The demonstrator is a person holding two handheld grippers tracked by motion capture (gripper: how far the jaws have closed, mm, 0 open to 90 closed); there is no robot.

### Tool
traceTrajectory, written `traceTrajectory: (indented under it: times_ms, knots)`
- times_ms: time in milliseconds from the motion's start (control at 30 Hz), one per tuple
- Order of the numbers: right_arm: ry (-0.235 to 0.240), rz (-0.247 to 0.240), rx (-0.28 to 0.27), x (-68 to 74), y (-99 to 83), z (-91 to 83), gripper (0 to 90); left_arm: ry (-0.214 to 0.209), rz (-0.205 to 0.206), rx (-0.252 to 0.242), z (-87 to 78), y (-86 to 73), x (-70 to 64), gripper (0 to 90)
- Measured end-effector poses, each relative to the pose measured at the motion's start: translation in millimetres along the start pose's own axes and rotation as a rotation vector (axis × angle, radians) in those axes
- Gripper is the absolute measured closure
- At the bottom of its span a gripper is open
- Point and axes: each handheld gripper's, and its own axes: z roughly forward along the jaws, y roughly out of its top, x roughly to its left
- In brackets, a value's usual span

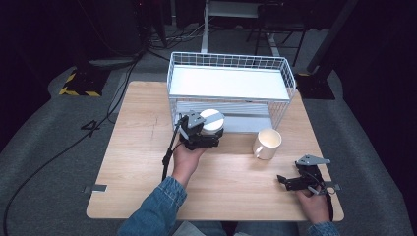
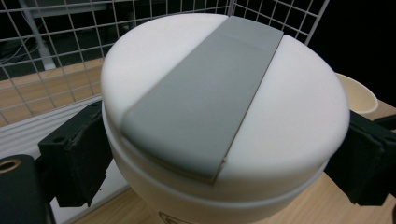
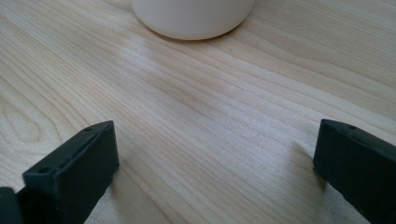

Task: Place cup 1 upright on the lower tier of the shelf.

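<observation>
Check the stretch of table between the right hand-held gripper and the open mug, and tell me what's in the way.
Nothing visible is. The right hand-held gripper sits open at the table's near right, and the right gripper view shows bare wood between its jaws and the mug. The lidded cup in the left hand-held gripper stands off to the side.

light wood table, white wire rack sitting at the back edge, cream mug just in front of it, grey floor, black cables
</observation>
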Motion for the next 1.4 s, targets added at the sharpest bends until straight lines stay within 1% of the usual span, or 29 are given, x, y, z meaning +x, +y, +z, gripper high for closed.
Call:
traceTrajectory:
  times_ms: [100, 133, 233, 300, 333, 367, 400, 433, 500, 533, 600, 633, 667, 700, 767, 933, 1067, 1200, 1267, 1300, 1367, 1400]
  knots:
    - [0.000, 0.000, 0.000, 0.0, 0.0, 0.0, 0.2, 0.026, 0.013, -0.006, 10.3, 1.8, -0.5, 7.5]
    - [0.000, 0.000, 0.000, 0.0, 0.0, 0.0, 0.2, 0.026, 0.013, -0.006, 10.3, 1.8, -0.5, 7.5]
    - [0.000, 0.000, 0.000, 0.0, 0.0, 0.0, 0.2, 0.055, 0.025, -0.004, 19.4, 2.2, -0.8, 7.5]
    - [0.000, 0.000, 0.000, 0.0, 0.0, 0.0, 0.2, 0.078, 0.013, -0.011, 27.6, 2.3, -1.6, 7.5]
    - [0.000, 0.000, 0.000, 0.0, 0.0, 0.0, 0.2, 0.078, 0.013, -0.011, 27.6, 2.3, -1.6, 7.5]
    - [0.000, 0.000, 0.000, 0.0, 0.0, 0.0, 0.2, 0.090, 0.013, -0.013, 33.3, 3.3, -1.2, 7.5]
    - [0.000, 0.000, 0.000, 0.0, 0.0, 0.0, 0.2, 0.090, 0.013, -0.013, 33.3, 3.3, -1.2, 7.5]
    - [0.000, 0.000, 0.000, -0.1, 0.0, 0.0, 0.2, 0.097, 0.002, -0.013, 36.3, 3.7, -1.6, 7.5]
    - [0.000, 0.000, 0.000, 0.0, 0.0, 0.0, 0.2, 0.108, 0.006, -0.009, 42.0, 5.3, -1.1, 7.5]
    - [0.000, 0.000, 0.000, 0.0, 0.0, 0.0, 0.2, 0.112, -0.007, -0.011, 44.8, 5.6, -1.3, 7.5]
    - [0.000, 0.000, 0.000, -0.1, 0.0, 0.0, 0.2, 0.118, -0.018, -0.010, 50.1, 6.1, -0.8, 7.5]
    - [0.000, 0.000, 0.000, -0.1, 0.0, 0.0, 0.2, 0.130, -0.020, -0.010, 56.2, 5.5, -0.2, 7.5]
    - [0.000, 0.000, 0.000, -0.1, 0.0, 0.0, 0.2, 0.130, -0.020, -0.010, 56.2, 5.5, -0.2, 7.5]
    - [0.000, 0.000, 0.000, 0.0, 0.0, 0.0, 0.2, 0.142, -0.030, -0.004, 61.5, 4.2, 0.1, 7.5]
    - [0.000, 0.000, 0.000, 0.0, 0.0, 0.0, 0.2, 0.148, -0.028, -0.004, 64.1, 3.6, 0.9, 7.5]
    - [0.000, 0.000, 0.000, 0.0, 0.0, 0.0, 0.2, 0.172, -0.054, 0.000, 74.9, 0.3, 3.4, 7.4]
    - [0.000, 0.000, 0.000, -0.1, 0.0, 0.0, 0.2, 0.190, -0.083, -0.003, 82.2, -1.2, 6.6, 7.4]
    - [0.000, 0.000, 0.000, -0.1, 0.0, 0.0, 0.2, 0.208, -0.079, -0.002, 89.2, -0.2, 7.9, 7.4]
    - [0.000, 0.000, 0.000, -0.1, 0.0, 0.0, 0.2, 0.219, -0.086, -0.002, 93.3, -0.2, 8.3, 7.4]
    - [0.000, 0.000, 0.000, -0.1, 0.0, 0.0, 0.2, 0.221, -0.101, -0.008, 97.0, -0.8, 9.2, 7.4]
    - [0.000, 0.000, 0.000, -0.1, 0.0, 0.0, 0.2, 0.217, -0.109, -0.010, 98.9, -1.1, 9.4, 7.4]
    - [0.000, 0.000, 0.000, -0.1, 0.0, 0.0, 0.2, 0.223, -0.112, -0.007, 100.4, -1.3, 9.4, 7.4]
